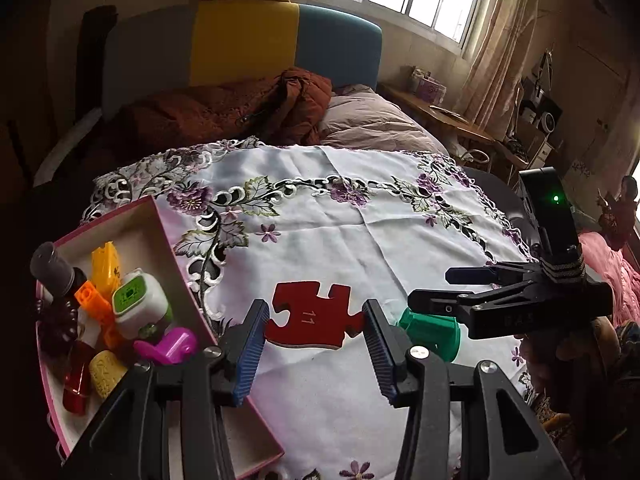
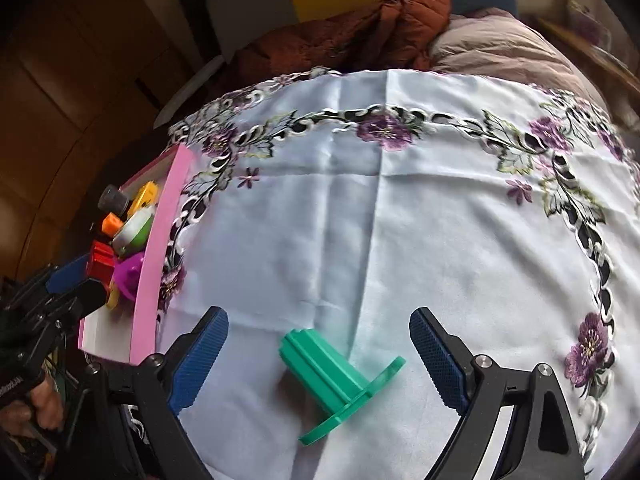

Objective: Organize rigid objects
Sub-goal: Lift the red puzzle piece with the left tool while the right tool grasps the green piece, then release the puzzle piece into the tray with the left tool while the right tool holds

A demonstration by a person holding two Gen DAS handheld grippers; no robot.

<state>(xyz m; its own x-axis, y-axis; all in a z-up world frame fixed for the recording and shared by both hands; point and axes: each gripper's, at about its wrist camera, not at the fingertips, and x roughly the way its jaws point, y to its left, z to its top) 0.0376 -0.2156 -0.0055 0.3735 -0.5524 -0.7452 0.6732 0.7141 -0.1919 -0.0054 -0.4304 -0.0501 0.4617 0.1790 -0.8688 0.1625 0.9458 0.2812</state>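
A red jigsaw piece (image 1: 311,315) marked 11 lies flat on the white embroidered cloth (image 1: 328,220). My left gripper (image 1: 316,340) is open, its blue-padded fingers on either side of the piece, close to its edges. A green plastic spool (image 2: 338,376) lies on its side on the cloth; it also shows in the left wrist view (image 1: 430,334). My right gripper (image 2: 318,360) is open and straddles the spool, apart from it. A pink box (image 1: 152,224) at the left holds several small toys.
The box's pink wall (image 2: 158,256) stands left of the spool. A rust-coloured jacket (image 1: 240,108) and a beige pillow (image 1: 372,120) lie beyond the cloth on the bed. A wooden desk (image 1: 452,120) with clutter stands at the far right.
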